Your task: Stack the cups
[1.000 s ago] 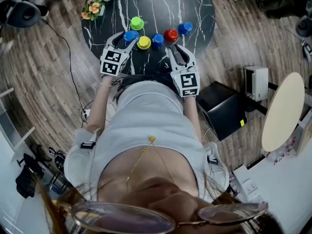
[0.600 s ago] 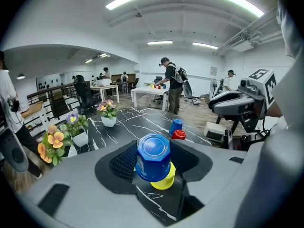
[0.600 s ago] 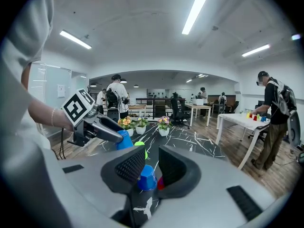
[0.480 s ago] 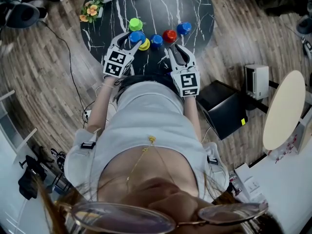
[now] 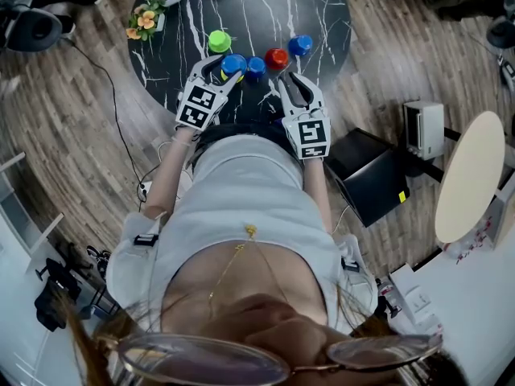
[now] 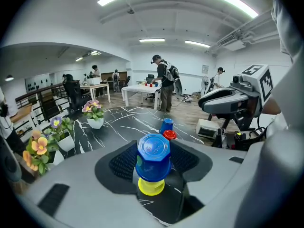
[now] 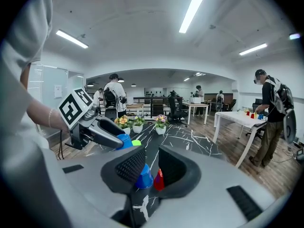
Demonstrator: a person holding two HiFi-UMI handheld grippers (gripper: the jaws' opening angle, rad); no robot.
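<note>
My left gripper [image 5: 225, 70] is shut on an upside-down blue cup [image 5: 235, 63] and holds it right over the yellow cup [image 6: 151, 186], which the head view hides. In the left gripper view that blue cup [image 6: 153, 151] sits between the jaws of the left gripper [image 6: 153, 161], just above the yellow one. On the black marble table [image 5: 322, 14] stand a green cup [image 5: 219, 41], another blue cup [image 5: 256, 67], a red cup [image 5: 277, 58] and a third blue cup [image 5: 301, 45]. My right gripper [image 5: 291, 81] hangs near the table's front edge, narrowly open and empty [image 7: 148, 167].
Potted flowers [image 5: 143, 18] stand at the table's far left edge. On the floor to the right are a black box [image 5: 374, 187] and a white appliance [image 5: 424, 131], with a beige round tabletop [image 5: 467, 183] beyond. People stand in the room behind.
My left gripper has carried the blue cup to the right, from beside the yellow cup to over it, so the yellow cup is now covered in the head view. The right gripper has stayed put.
</note>
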